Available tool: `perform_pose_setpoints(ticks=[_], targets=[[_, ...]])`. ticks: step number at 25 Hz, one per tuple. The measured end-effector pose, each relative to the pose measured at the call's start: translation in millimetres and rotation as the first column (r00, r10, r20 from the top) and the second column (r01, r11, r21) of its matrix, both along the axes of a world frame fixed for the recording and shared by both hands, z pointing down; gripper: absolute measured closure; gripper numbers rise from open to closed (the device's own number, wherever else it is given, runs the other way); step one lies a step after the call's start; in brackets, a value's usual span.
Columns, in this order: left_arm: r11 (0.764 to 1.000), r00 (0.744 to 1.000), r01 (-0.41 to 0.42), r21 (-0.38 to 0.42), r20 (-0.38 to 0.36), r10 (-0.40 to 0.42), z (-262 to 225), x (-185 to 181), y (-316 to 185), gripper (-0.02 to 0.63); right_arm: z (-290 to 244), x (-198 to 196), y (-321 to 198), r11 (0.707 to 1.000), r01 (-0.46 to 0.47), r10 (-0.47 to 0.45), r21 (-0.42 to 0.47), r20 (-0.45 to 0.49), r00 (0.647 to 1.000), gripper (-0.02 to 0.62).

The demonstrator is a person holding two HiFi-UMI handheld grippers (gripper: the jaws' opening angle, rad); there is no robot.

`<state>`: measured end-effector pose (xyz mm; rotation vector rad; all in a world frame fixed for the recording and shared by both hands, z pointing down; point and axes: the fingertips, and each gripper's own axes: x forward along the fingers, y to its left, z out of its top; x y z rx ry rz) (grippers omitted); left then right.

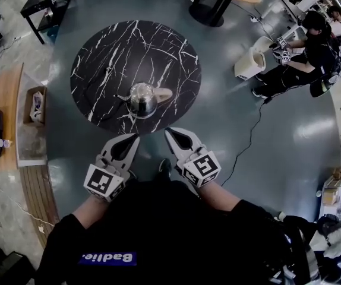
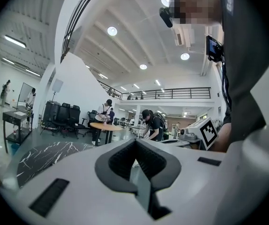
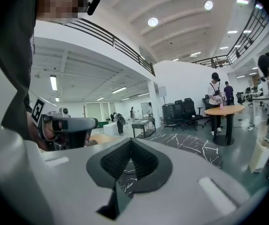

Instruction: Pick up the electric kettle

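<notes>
1. The electric kettle (image 1: pixel 142 98), shiny and domed, is standing on the round black marble table (image 1: pixel 99 70), close to the edge nearest the person.
2. The left gripper (image 1: pixel 132 137) is holding its jaws together on nothing and pointing at the table's near edge.
3. The right gripper (image 1: pixel 170 132) is likewise holding its jaws closed and empty, just beside the left one.
4. A blue label (image 1: pixel 108 257) on the person's black top is showing white print, seemingly "Badlie."

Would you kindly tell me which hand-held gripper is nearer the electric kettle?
Left, narrowly. In the head view, the left hand-held gripper points almost straight at the electric kettle; the right hand-held gripper sits further to its right. Neither touches it.
</notes>
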<state>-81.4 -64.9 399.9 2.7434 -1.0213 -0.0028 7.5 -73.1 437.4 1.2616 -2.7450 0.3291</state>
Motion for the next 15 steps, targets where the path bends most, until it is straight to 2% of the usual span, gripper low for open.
perform_pose_setpoints(ticks=[8,15], targets=[[0.999,0.999,0.031,-0.009,0.018,-0.030,3.3,23.2,-17.0,0.601,12.4,27.9,-22.2,1.000,0.024,-0.024,-0.016,0.008,1.000,0.592],[0.999,1.000,0.029,-0.021,0.004,-0.029,0.9,41.6,-28.5,0.601,20.7,40.9,-41.3,0.999,0.039,-0.039,-0.020,0.022,0.999,0.592]])
